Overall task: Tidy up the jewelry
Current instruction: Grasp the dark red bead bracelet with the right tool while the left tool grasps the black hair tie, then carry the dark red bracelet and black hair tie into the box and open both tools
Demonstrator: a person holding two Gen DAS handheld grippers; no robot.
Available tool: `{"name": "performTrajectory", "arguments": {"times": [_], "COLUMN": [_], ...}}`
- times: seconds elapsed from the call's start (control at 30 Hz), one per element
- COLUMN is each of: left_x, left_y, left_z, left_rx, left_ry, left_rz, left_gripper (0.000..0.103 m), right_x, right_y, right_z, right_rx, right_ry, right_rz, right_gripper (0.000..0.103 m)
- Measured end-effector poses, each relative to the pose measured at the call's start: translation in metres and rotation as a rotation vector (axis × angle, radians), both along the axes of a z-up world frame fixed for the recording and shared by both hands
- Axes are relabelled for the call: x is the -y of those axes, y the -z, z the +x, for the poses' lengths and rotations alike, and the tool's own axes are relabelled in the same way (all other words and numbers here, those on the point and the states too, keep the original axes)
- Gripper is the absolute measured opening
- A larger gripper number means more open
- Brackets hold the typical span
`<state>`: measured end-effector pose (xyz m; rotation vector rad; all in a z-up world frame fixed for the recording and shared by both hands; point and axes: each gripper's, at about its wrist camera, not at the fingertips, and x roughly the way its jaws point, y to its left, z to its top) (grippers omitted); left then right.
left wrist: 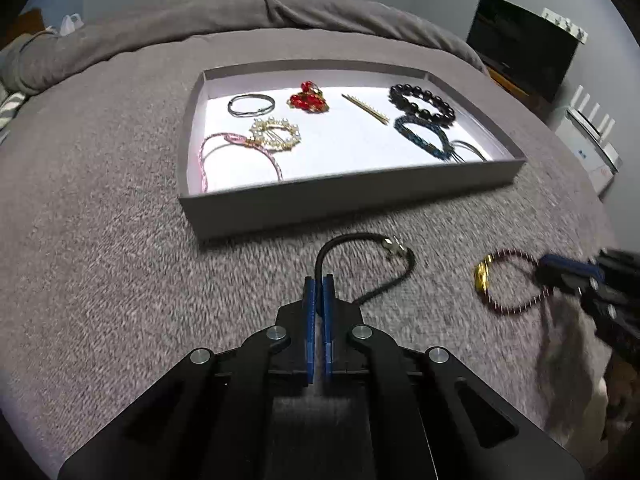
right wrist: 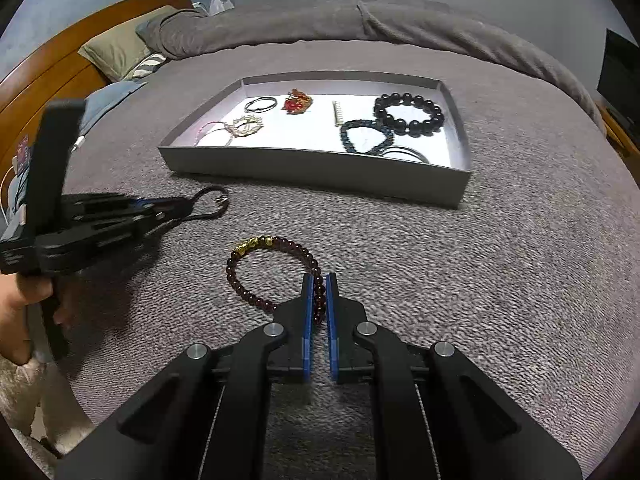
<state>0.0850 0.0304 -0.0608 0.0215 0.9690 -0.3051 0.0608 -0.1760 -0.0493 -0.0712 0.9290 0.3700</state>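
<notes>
My left gripper (left wrist: 319,280) is shut on a black cord bracelet (left wrist: 370,240) with a silver clasp, on the grey bedspread just in front of the tray; it also shows in the right wrist view (right wrist: 210,202). My right gripper (right wrist: 319,278) is shut on a dark red bead bracelet (right wrist: 256,268) with gold beads; it also shows in the left wrist view (left wrist: 508,280). The grey tray (left wrist: 348,194) holds several pieces: a black bead bracelet (left wrist: 422,102), a blue braided bracelet (left wrist: 422,136), a red brooch (left wrist: 308,98), a pearl ring clip (left wrist: 275,133), a pink cord (left wrist: 232,152) and a gold hairpin (left wrist: 365,108).
A rolled grey duvet (left wrist: 240,12) lies across the far side of the bed. A wooden headboard (right wrist: 60,64) and pillows (right wrist: 120,48) are at far left. A black monitor (left wrist: 520,44) and a white router (left wrist: 592,136) stand beyond the bed's right edge.
</notes>
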Motion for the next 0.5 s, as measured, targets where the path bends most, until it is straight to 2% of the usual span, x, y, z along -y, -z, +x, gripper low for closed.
{"name": "performTrajectory", "arguments": {"times": [0.17,0.33,0.43,0.5], "left_x": [-0.001,0.003,0.005,0.007], "left_y": [-0.008,-0.011,-0.014,-0.020], "left_z": [-0.019,-0.029,-0.029,-0.032], "left_rx": [-0.017,-0.005,0.019,0.046], "left_ry": [0.039,0.060,0.056,0.063], "left_rz": [0.001,0.053,0.048,0.035], "left_gripper": [0.004,0.006,0.024,0.040], "right_x": [0.009,0.013,0.013,0.014], "right_y": [-0.001,0.002,0.004,0.003], "right_z": [-0.001,0.000,-0.001,-0.001], "right_rx": [0.002,-0.004,-0.008,-0.007], "right_ry": [0.013,0.020,0.023,0.025], "right_rz": [-0.002,-0.003,-0.002,-0.001], "right_gripper": [0.006,0.006,0.006,0.006]}}
